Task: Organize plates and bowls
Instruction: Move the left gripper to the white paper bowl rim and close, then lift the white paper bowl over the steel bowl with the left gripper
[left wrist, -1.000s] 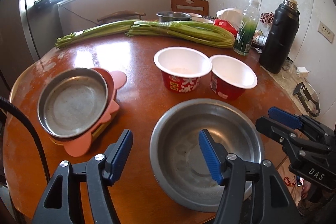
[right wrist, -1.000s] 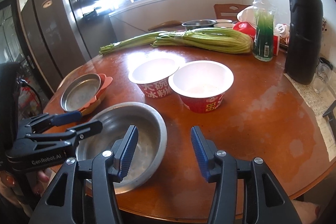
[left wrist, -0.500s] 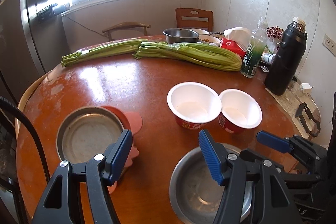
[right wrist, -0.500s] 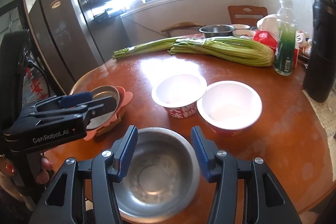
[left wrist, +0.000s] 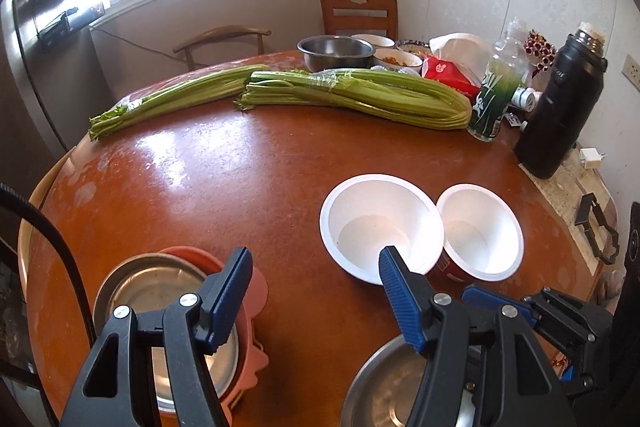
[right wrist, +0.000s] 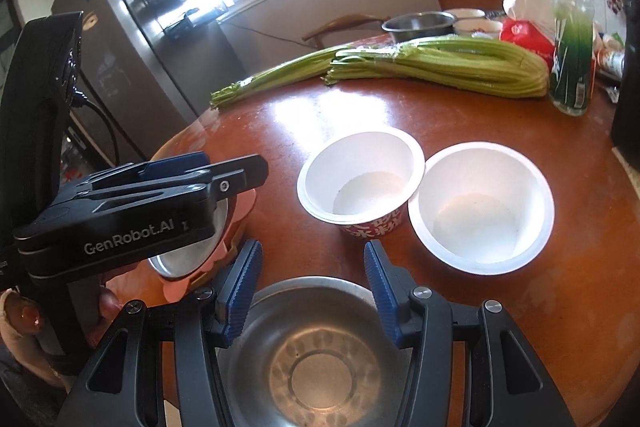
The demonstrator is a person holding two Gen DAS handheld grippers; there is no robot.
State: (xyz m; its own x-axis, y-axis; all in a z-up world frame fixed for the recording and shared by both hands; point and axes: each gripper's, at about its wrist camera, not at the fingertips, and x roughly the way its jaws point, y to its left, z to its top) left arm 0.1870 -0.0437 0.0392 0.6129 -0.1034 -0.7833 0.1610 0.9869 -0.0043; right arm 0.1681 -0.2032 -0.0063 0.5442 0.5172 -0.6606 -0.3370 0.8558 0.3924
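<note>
Steel bowl [right wrist: 320,367] sat at the table's near edge, paper bowls [left wrist: 382,227] just behind it. Both hands had backed off over the last second; left gripper [left wrist: 316,299] and right gripper [right wrist: 312,287] hung half-open and empty, so nothing's stacked yet, I'd guess.

Both grippers are pulling back from the table. In the left wrist view the steel bowl [left wrist: 384,387] is sliding from lower centre toward the bottom edge, now partly cut off; the steel plate [left wrist: 160,291] on the pink tray [left wrist: 256,283] is dropping from mid-left to lower left. In the right wrist view the left gripper [right wrist: 240,167] is rising from lower left to mid-left, covering the plate.
</note>
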